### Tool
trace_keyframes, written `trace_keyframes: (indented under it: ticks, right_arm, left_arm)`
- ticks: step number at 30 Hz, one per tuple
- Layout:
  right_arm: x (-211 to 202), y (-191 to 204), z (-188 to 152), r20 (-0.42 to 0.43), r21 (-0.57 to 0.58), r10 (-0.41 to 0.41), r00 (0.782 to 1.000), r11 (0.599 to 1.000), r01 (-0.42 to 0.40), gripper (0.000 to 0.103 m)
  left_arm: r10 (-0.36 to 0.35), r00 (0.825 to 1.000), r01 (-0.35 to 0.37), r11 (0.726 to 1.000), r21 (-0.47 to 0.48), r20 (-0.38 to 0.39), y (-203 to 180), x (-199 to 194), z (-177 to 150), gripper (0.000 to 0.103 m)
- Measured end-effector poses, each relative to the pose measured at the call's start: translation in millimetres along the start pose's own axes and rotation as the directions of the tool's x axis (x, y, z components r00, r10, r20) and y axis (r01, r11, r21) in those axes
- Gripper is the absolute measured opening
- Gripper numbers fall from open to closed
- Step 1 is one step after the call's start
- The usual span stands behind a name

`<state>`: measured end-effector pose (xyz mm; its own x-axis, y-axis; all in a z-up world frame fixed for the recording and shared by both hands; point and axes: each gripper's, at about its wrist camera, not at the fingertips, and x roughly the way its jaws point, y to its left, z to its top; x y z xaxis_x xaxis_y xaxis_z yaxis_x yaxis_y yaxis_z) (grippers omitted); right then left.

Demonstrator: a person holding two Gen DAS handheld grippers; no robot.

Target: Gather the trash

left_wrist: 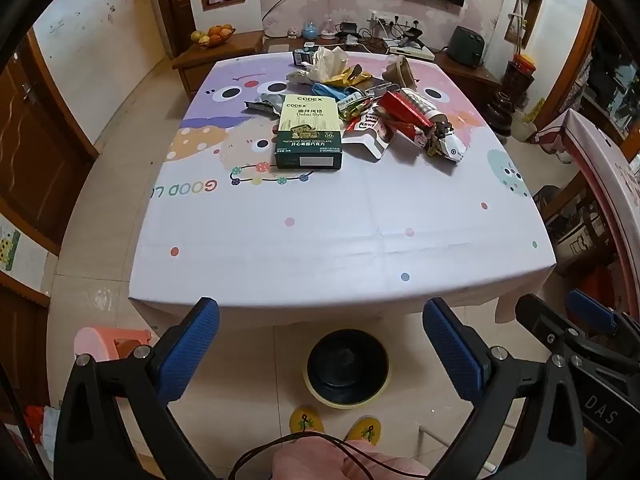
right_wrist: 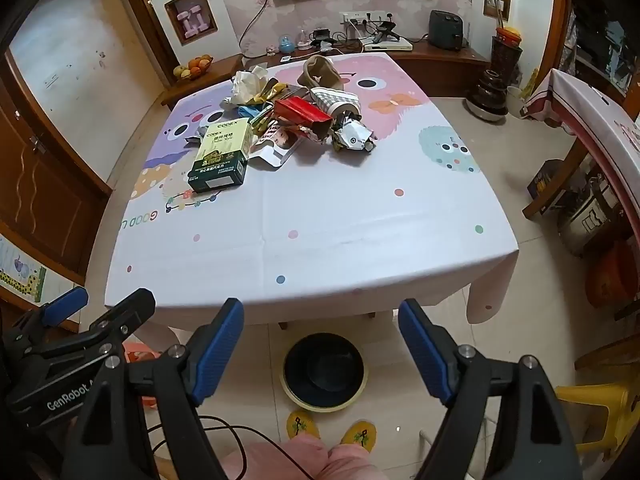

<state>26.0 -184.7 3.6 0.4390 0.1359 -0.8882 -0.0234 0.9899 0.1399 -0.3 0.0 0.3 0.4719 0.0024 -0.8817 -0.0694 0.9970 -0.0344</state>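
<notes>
A heap of trash lies on the far half of the table (left_wrist: pixel 340 240): a green and cream chocolate box (left_wrist: pixel 310 132) (right_wrist: pixel 222 154), red wrappers (left_wrist: pixel 404 116) (right_wrist: pixel 302 114), crumpled foil (left_wrist: pixel 444 144) (right_wrist: pixel 354 136), white tissue (left_wrist: pixel 330 62) (right_wrist: pixel 246 84) and a brown shoe (right_wrist: pixel 320 70). A black bin with a yellow rim (left_wrist: pixel 347 366) (right_wrist: pixel 323 372) stands on the floor under the near table edge. My left gripper (left_wrist: pixel 320 344) and my right gripper (right_wrist: pixel 320 344) hover open over that edge, side by side, nothing between their blue pads. The right gripper's fingers (left_wrist: pixel 588 312) show at the right edge of the left wrist view.
A pink stool (left_wrist: pixel 112 344) stands at the left, a yellow stool (right_wrist: pixel 592 412) at the right. The person's yellow slippers (right_wrist: pixel 332 432) and knees are just behind the bin. A low wooden cabinet (right_wrist: pixel 440 52) with electronics runs behind the table; a second covered table (right_wrist: pixel 600 120) is at the right.
</notes>
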Motion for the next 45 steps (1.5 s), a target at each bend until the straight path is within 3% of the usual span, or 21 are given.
trace_keyframes:
  ticks: [45]
  right_arm:
    - [-0.3, 7.6, -18.0, -0.025, 0.004, 0.020, 0.999, 1.000, -0.020, 0.080]
  left_arm:
    - [0.007, 0.999, -0.006, 1.000, 0.015, -0.033, 1.4, -2.5, -13.3, 0.096]
